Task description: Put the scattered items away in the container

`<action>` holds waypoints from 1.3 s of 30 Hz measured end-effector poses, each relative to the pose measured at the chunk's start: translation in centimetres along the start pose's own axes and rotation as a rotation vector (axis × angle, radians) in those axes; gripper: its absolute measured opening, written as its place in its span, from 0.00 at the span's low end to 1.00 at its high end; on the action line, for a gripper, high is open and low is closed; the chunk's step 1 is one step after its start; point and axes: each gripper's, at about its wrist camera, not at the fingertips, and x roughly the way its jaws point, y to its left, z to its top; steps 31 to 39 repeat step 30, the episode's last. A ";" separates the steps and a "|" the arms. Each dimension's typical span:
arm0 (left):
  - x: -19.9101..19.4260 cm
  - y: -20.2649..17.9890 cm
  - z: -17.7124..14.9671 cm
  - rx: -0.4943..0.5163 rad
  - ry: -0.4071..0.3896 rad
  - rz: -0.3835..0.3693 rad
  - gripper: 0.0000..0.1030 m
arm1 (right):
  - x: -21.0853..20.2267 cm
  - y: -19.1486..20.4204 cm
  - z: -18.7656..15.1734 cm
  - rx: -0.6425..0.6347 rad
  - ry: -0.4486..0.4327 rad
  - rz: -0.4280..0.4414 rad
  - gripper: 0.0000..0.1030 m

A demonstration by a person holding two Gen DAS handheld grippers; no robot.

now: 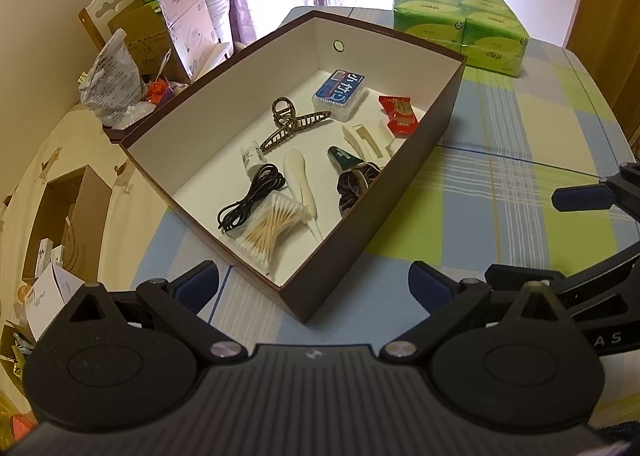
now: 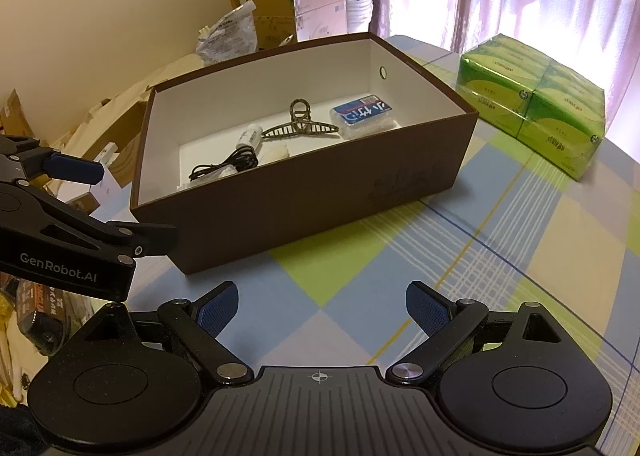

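Checked tablecloth covers the table, blue/green/cream squares. Brown box sits on it, white inside, open top, long axis running from near-left to far-right in the left wrist view, near corner aimed at the left gripper. Green tissue multipack stands beyond the box's far end, apart from it.

All items lie inside the box on its floor:
- leopard hair claw, mid-floor, long axis roughly along the box, ring end toward the far wall
- blue-label clear case at the far end
- black cable coiled, touching the cotton swab bag at the near end
- cream long piece beside the cable, along the box
- red packet, cream clip, green tube, dark scrunchie in a row against the right wall
- small white bottle on its side

Left gripper: jaws wide apart, empty, above the cloth just short of the box corner. Right gripper: jaws spread too, nothing between, over bare cloth in front of the box's long side.
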 end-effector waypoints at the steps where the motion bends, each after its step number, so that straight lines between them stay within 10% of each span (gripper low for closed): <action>1: 0.0 0.0 0.0 0.000 0.001 0.000 0.97 | 0.0 0.0 0.0 0.001 0.001 0.001 0.93; 39: 0.2 -1.0 -1.1 -0.025 0.026 0.003 0.97 | -0.1 -0.5 -1.5 -0.006 0.025 0.019 0.93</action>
